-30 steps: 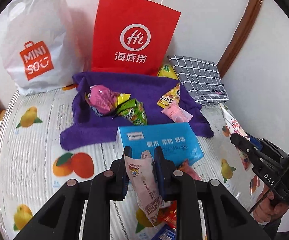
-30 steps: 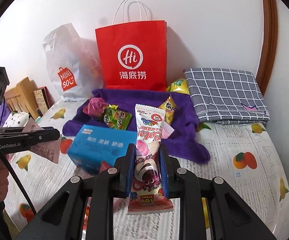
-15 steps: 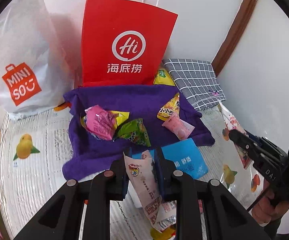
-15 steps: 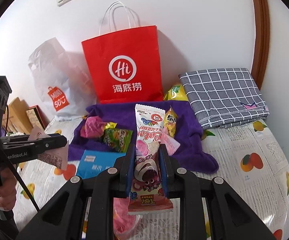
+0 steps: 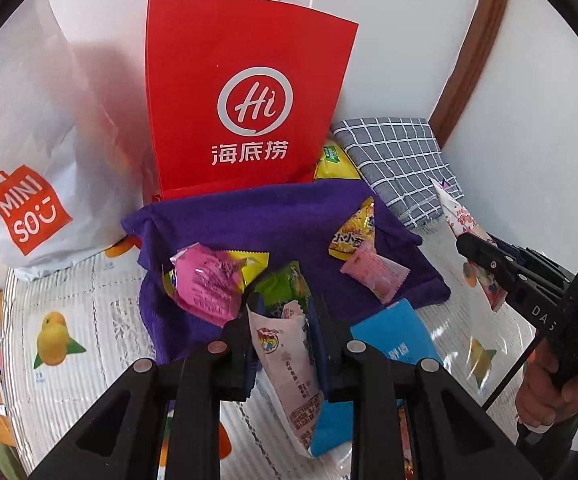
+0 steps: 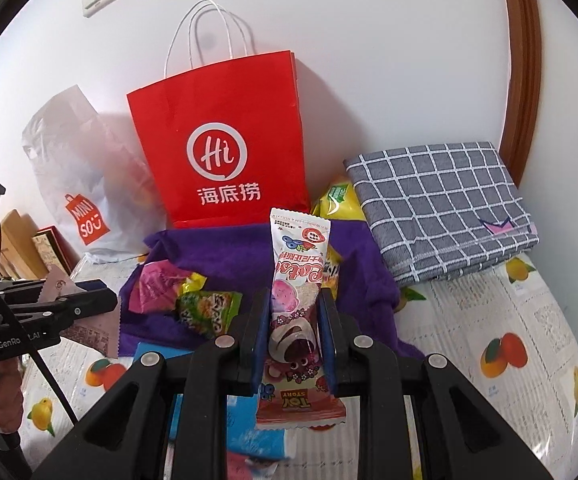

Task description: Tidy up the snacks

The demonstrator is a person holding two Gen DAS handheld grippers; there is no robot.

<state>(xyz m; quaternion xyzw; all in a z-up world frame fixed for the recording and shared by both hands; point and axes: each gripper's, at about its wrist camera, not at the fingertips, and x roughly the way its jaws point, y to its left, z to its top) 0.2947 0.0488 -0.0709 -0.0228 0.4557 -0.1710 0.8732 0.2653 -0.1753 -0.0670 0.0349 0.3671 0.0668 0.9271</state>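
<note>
Between the fingers of the left gripper (image 5: 285, 316) a pale snack packet (image 5: 291, 368) was pinched; the right gripper (image 6: 293, 312) likewise clamped a pink Toy Story wafer packet (image 6: 297, 300) upright. Ahead of both sets of fingers lay the purple towel (image 5: 257, 216) bearing loose snacks (image 5: 209, 280), backed by a red paper bag (image 6: 225, 148).

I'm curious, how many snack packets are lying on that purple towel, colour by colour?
Pink packets: 2
Yellow packets, one partly under a pink one: 2
Green packet: 1
Total on the purple towel: 5
</note>
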